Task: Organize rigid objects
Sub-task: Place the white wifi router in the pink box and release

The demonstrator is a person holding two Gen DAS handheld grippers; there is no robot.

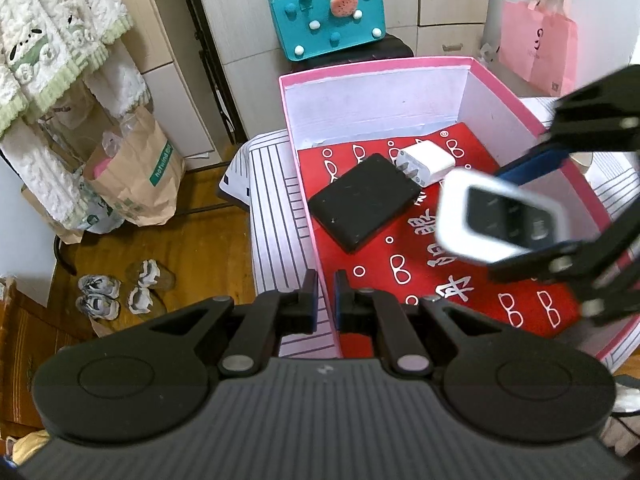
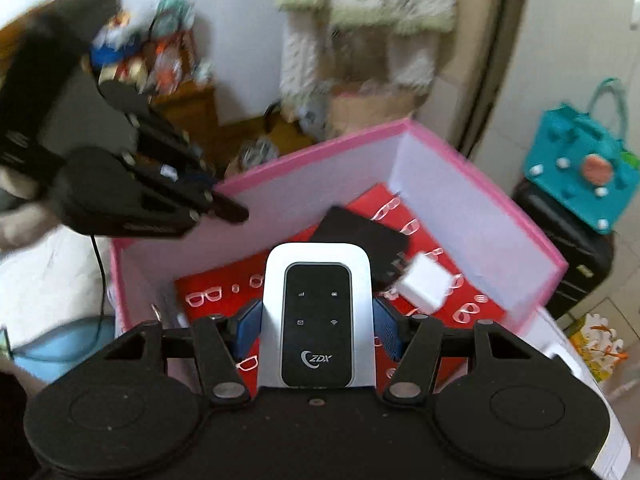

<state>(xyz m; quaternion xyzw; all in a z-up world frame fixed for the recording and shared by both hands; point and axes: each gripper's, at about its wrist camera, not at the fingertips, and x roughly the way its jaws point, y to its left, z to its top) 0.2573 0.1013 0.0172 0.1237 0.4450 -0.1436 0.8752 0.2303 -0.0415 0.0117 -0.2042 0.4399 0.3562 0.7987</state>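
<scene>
A pink box (image 1: 404, 65) with white inner walls and a red patterned floor lies open. In it lie a flat black device (image 1: 362, 200) and a white plug adapter (image 1: 426, 162), touching. My right gripper (image 2: 318, 326) is shut on a white and black pocket router (image 2: 318, 316) and holds it above the box; it also shows in the left wrist view (image 1: 500, 216). My left gripper (image 1: 326, 294) is nearly shut and empty, straddling the box's left wall. In the right wrist view the left gripper (image 2: 228, 210) hovers over the box's near-left rim (image 2: 312, 152).
The box rests on a striped white cloth (image 1: 272, 208). A teal bag (image 1: 326, 12) sits on a dark suitcase behind it. A pink bag (image 1: 538, 46) hangs at right. Paper bags (image 1: 136, 178) and shoes (image 1: 120, 290) are on the wooden floor at left.
</scene>
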